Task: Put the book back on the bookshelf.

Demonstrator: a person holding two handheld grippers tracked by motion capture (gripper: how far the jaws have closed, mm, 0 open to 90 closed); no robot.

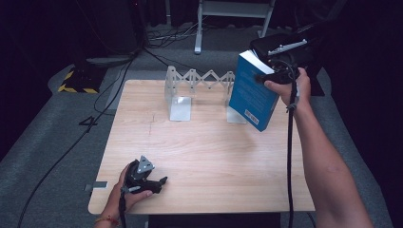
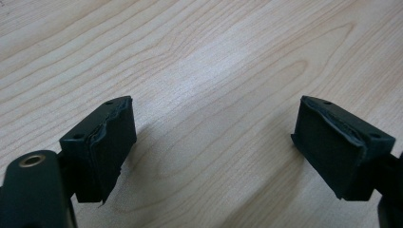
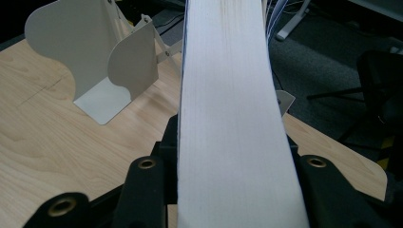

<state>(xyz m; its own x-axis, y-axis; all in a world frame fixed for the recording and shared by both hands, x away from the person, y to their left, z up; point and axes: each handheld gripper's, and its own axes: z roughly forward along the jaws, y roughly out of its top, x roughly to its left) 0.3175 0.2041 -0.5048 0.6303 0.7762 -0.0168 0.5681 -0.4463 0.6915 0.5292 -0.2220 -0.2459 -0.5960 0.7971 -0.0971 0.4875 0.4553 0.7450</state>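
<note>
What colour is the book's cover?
Blue, with white print; the book shows best in the high view.

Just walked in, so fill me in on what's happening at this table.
A person is shelving a blue book. The right tool is shut on it, holding it tilted in the air beside the right end of the expandable metal bookend rack. The left tool rests open near the wooden table's front edge, holding nothing.
</note>
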